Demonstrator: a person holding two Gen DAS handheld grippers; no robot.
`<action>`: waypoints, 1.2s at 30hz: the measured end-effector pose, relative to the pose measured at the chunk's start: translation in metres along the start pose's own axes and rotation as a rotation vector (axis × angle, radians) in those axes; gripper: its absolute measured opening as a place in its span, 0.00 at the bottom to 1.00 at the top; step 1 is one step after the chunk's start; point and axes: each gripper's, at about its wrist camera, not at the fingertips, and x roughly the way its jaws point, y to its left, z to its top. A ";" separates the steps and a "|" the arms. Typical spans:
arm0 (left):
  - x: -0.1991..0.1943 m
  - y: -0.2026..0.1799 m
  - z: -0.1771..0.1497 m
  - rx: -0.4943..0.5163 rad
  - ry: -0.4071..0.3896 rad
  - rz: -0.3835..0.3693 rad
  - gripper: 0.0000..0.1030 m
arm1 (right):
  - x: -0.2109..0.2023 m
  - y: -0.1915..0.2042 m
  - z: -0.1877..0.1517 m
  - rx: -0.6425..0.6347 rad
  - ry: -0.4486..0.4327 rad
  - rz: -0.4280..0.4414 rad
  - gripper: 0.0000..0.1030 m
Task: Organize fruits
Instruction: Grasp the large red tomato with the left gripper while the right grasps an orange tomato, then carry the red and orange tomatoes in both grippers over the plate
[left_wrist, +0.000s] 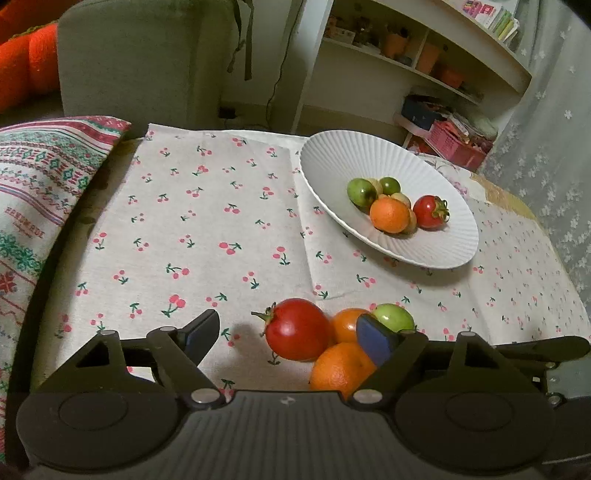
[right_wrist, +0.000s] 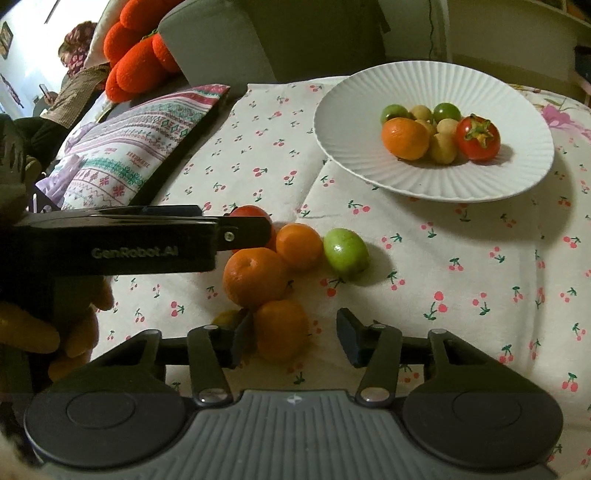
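Patterned cushion (left_wrist: 40, 177) lying at the worktop's left edge. My left gripper (left_wrist: 291, 334) is hanging released around a red tomato (left_wrist: 297, 328), pads clear. Beside it, tangerines (right_wrist: 255, 277) and a green fruit (right_wrist: 346, 253) are sitting on the cherry-print cloth (left_wrist: 207, 221). My right gripper (right_wrist: 295, 334) is bracketing one tangerine (right_wrist: 282, 328), right pad clear. White ribbed plate (right_wrist: 369, 177) is holding more fruit far right.

Cherry-print tablecloth (left_wrist: 207, 229), patterned cushion (left_wrist: 40, 177), orange knitted pillow (right_wrist: 136, 66), shelves (left_wrist: 424, 55)
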 end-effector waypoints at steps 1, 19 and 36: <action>0.001 0.000 0.000 0.001 0.001 -0.001 0.70 | 0.000 0.001 0.000 -0.004 -0.001 0.000 0.43; 0.009 0.019 -0.001 -0.153 0.007 -0.132 0.27 | 0.004 0.003 0.002 -0.037 0.006 0.000 0.27; 0.006 0.000 -0.002 -0.015 -0.012 -0.028 0.27 | -0.003 0.001 0.006 -0.044 -0.045 -0.038 0.27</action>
